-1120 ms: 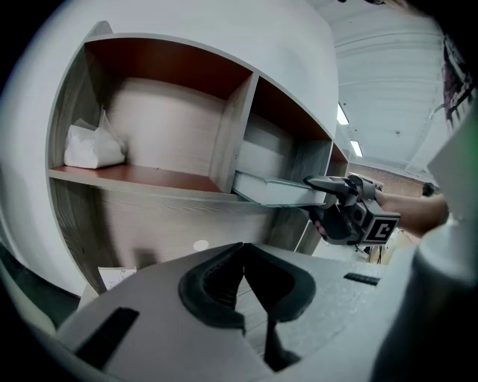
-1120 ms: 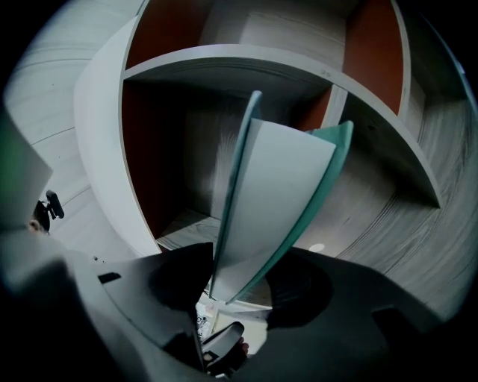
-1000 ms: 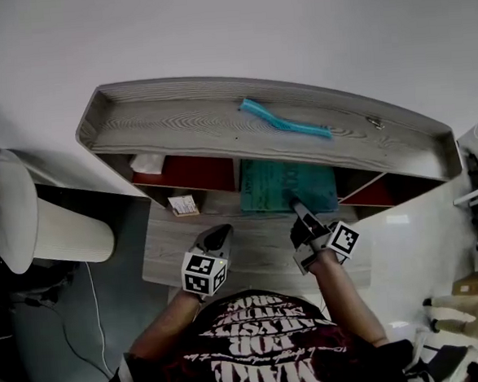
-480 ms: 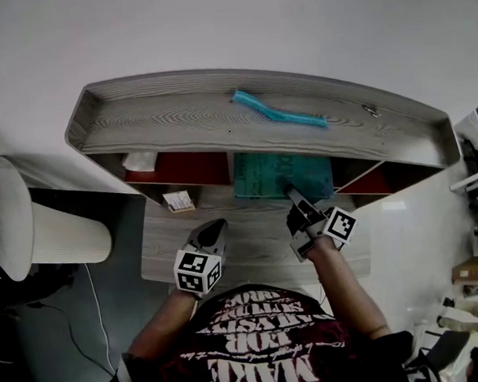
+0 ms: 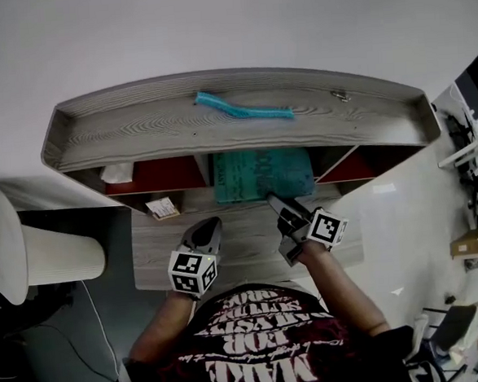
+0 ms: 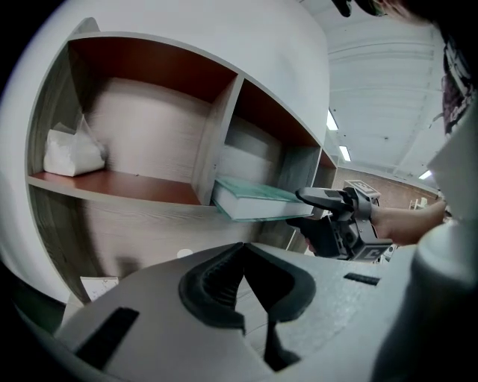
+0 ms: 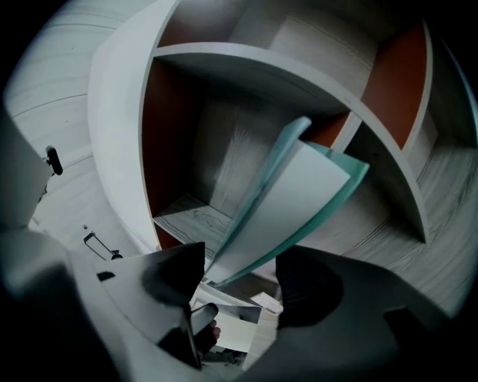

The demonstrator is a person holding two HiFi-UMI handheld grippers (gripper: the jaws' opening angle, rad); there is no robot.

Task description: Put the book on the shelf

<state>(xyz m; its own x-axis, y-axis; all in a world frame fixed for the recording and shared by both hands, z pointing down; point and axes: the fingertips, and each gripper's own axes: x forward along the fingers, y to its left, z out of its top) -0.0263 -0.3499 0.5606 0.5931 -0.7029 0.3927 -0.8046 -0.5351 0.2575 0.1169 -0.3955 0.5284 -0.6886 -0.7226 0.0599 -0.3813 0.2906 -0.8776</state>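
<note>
While the right gripper point(image 5: 274, 201) has just been spreading its jaws to full width, the teal book point(image 5: 261, 175) lies flat in the mid compartment of the shelf point(image 5: 129, 137), w/ its near edge jutting past the shelf front and one corner between those jaws, pads not pressing it. Left gripper point(image 5: 210, 226): jaws together, empty, over the desk point(image 5: 243, 247), left of the book & clear of it.
</note>
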